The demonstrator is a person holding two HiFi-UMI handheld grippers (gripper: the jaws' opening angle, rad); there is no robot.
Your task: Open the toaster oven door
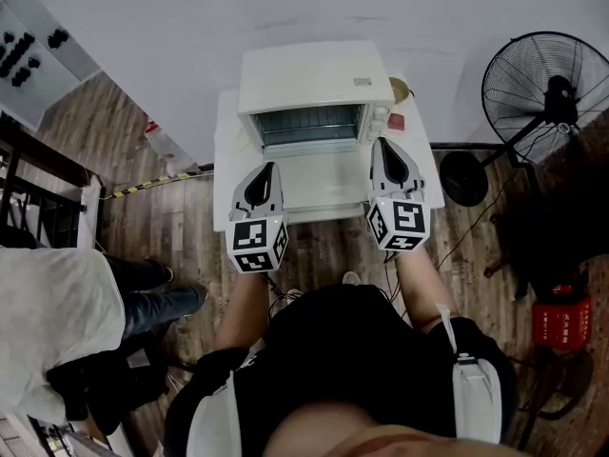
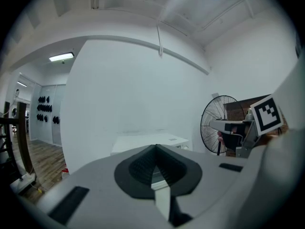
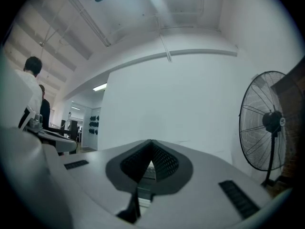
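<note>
White table (image 1: 233, 131) by the wall holds the oven (image 1: 314, 74); its door (image 1: 324, 179) seems folded down flat, racks showing, so opening looks done. Your left gripper (image 1: 269, 168) and right gripper (image 1: 385, 143) hover beside it, fingers pressed together, empty.

a black fan (image 1: 546, 91) stands right of the table (image 1: 228, 152).

A white wall (image 1: 285, 8) filled the top of the head view, above a wood floor (image 1: 162, 227). A black fan (image 1: 544, 91) stood at upper right, a red box (image 1: 561, 324) at lower right, a dark rack (image 1: 38, 155) at left. A ceiling light (image 2: 61, 57) glowed at the left gripper view's upper left.
</note>
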